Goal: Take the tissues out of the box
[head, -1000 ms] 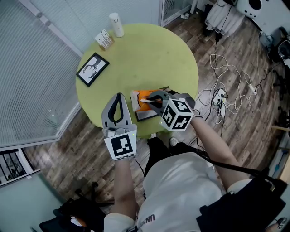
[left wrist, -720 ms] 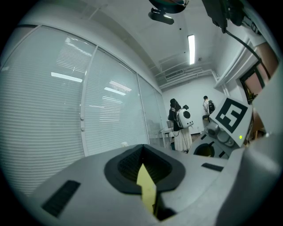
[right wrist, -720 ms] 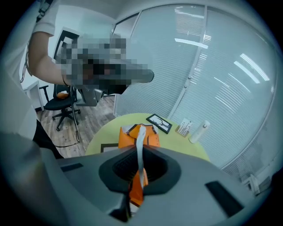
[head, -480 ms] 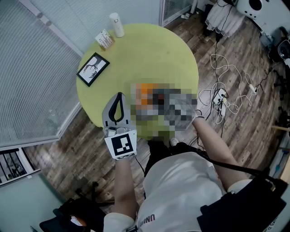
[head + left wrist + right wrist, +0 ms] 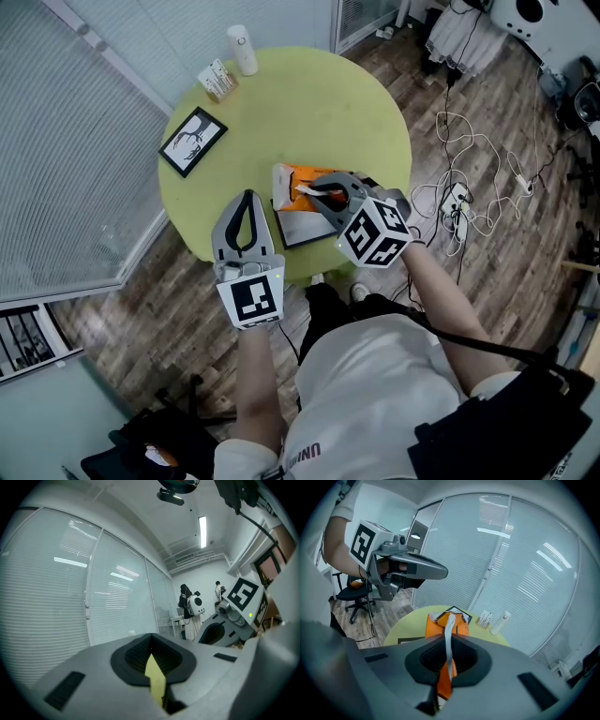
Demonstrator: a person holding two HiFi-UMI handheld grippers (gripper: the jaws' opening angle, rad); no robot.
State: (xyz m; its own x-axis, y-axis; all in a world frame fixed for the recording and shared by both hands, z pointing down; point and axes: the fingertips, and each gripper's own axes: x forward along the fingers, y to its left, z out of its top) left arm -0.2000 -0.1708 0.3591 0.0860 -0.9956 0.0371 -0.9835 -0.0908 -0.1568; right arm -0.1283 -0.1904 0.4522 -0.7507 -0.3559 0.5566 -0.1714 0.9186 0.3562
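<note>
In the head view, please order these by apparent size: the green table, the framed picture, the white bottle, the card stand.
1. green table
2. framed picture
3. white bottle and card stand: these look about alike, so I leave them unranked.

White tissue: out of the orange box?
Partly out: the right gripper pinches the thin white tissue, whose far end runs into the orange cardboard box.

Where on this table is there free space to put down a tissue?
The largest bare patch is the far right part of the table, bordered by the white bottle, the tissue box and the rim. A smaller patch lies between the picture frame and the box. The near edge is crowded: box, left gripper, right gripper.
</note>
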